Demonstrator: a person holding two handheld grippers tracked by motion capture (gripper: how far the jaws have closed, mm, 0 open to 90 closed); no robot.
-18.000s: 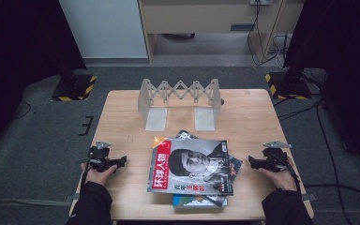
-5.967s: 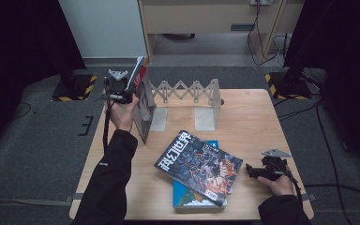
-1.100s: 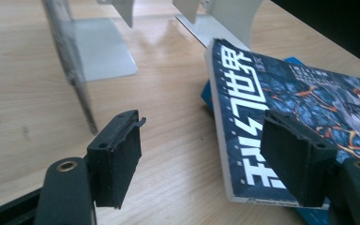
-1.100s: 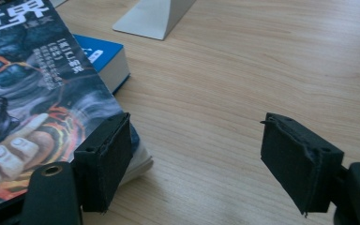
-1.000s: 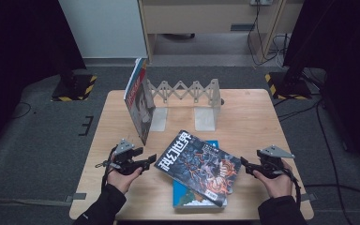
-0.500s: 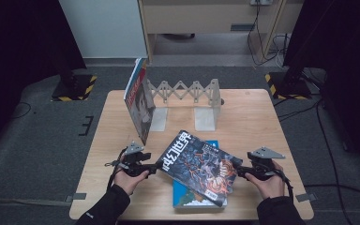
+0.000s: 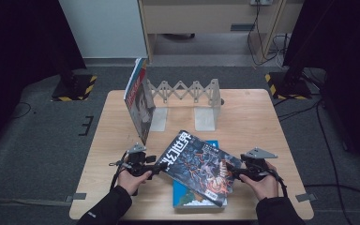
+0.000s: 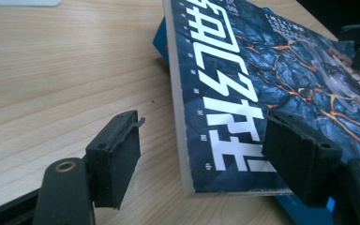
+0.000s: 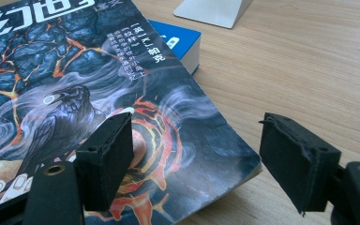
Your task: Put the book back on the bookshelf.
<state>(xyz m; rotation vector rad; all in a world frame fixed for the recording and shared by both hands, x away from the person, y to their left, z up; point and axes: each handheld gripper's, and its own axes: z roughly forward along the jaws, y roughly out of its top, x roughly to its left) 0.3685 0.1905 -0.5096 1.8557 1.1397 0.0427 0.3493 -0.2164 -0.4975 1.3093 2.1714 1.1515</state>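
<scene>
So the dark lava-cover book point(image 7: 200, 165) sits skewed in the lower middle of the high view, lying on top of a blue book point(image 7: 199, 196) on the wooden table point(image 7: 262, 122). My left gripper point(image 8: 201, 159) has its jaws apart, straddling the book's near corner, pads not pressing. My right gripper point(image 9: 194, 154) is the same deal at the opposite corner, unclenched. Up the frame, a red-cover magazine point(image 7: 138, 104) stands in the grey accordion rack point(image 7: 187, 96).
</scene>
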